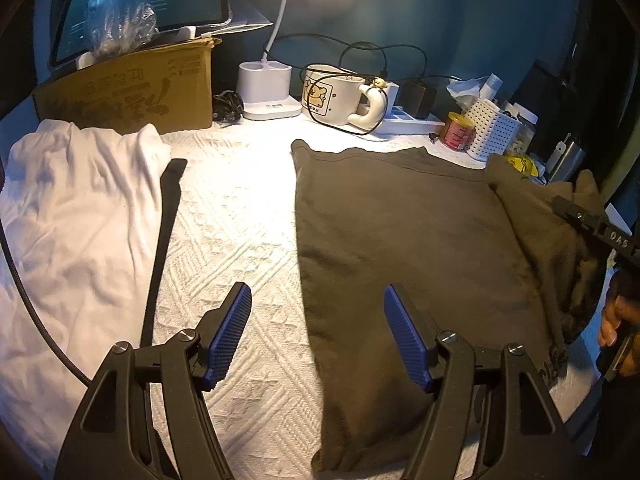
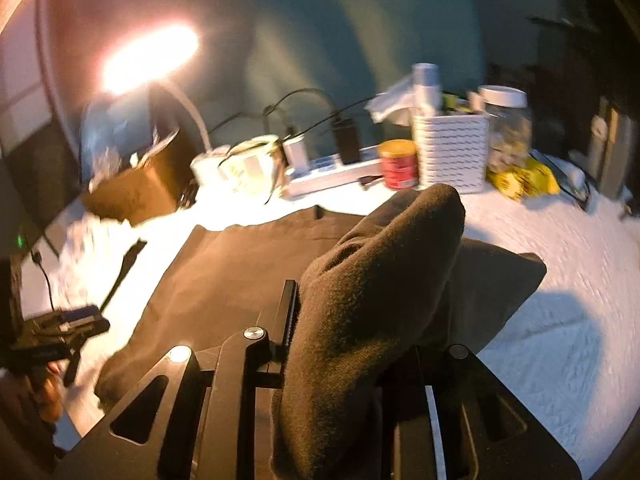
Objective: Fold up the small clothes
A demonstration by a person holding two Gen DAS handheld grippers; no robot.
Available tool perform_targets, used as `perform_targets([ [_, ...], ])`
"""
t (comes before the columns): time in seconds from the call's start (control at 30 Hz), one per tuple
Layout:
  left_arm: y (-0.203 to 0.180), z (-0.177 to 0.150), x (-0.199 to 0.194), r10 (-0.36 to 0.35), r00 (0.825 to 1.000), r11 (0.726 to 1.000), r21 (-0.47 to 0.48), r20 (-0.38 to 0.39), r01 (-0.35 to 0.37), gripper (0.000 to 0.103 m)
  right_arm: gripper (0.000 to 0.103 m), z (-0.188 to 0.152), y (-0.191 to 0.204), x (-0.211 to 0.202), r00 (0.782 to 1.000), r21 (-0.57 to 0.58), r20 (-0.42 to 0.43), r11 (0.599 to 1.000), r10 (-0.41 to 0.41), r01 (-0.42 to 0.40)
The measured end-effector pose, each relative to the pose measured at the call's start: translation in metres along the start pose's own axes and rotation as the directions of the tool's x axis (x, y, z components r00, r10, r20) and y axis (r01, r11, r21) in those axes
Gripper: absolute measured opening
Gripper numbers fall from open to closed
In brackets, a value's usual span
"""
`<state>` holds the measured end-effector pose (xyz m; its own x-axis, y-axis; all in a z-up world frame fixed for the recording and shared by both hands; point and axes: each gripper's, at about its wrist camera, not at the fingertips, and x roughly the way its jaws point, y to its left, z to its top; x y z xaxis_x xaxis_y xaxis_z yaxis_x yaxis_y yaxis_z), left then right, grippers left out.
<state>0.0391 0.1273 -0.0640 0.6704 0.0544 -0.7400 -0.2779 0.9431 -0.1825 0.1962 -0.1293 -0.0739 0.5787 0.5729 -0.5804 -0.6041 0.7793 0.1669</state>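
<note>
A dark brown garment (image 1: 400,240) lies spread on the white quilted cover (image 1: 240,220). Its right side is lifted and bunched. My right gripper (image 2: 352,304) is shut on that bunched fold (image 2: 384,272), which drapes over the jaws and hides the right finger. In the left wrist view the right gripper (image 1: 588,220) shows at the right edge, held by a hand (image 1: 618,332). My left gripper (image 1: 318,292) is open and holds nothing. Its blue pads (image 1: 230,336) hover over the garment's near left edge. It shows blurred in the right wrist view (image 2: 80,320). A white garment (image 1: 80,208) lies crumpled at the left.
A black strip (image 1: 164,240) lies beside the white garment. Along the back stand a cardboard box (image 1: 132,92), a lamp base (image 1: 268,92), a mug (image 1: 332,96), a power strip (image 1: 408,120) with cables, a red can (image 1: 458,130) and a white perforated basket (image 1: 494,130).
</note>
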Motion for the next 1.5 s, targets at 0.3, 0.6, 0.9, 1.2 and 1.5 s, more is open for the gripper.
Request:
perform_targets([
  [0.3, 0.019, -0.007, -0.003, 0.019, 1.0, 0.999, -0.03, 0.0, -0.019, 0.069, 0.022, -0.013, 0.056, 0.038, 0.995, -0.141, -0.095, 0.99, 0.009, -0.022],
  [0.6, 0.03, -0.01, -0.004, 0.033, 0.999, 0.999, -0.038, 0.002, -0.033, 0.069, 0.023, -0.023, 0.098, 0.06, 0.983, -0.279, -0.176, 0.96, -0.053, 0.002],
  [0.9, 0.041, -0.014, -0.008, 0.06, 0.998, 0.997, -0.057, 0.001, -0.06, 0.069, 0.054, -0.028, 0.144, 0.052, 0.954, -0.298, -0.277, 0.933, 0.12, -0.203],
  [1.2, 0.054, -0.015, -0.021, 0.115, 0.993, 0.992, -0.061, 0.011, -0.114, 0.069, 0.055, -0.045, 0.206, 0.036, 0.897, -0.35, -0.335, 0.846, 0.288, -0.402],
  [1.5, 0.05, -0.013, -0.033, 0.143, 0.989, 0.989, -0.04, 0.03, -0.142, 0.069, 0.055, -0.034, 0.194, -0.003, 0.915, -0.339, -0.241, 0.856, 0.322, -0.391],
])
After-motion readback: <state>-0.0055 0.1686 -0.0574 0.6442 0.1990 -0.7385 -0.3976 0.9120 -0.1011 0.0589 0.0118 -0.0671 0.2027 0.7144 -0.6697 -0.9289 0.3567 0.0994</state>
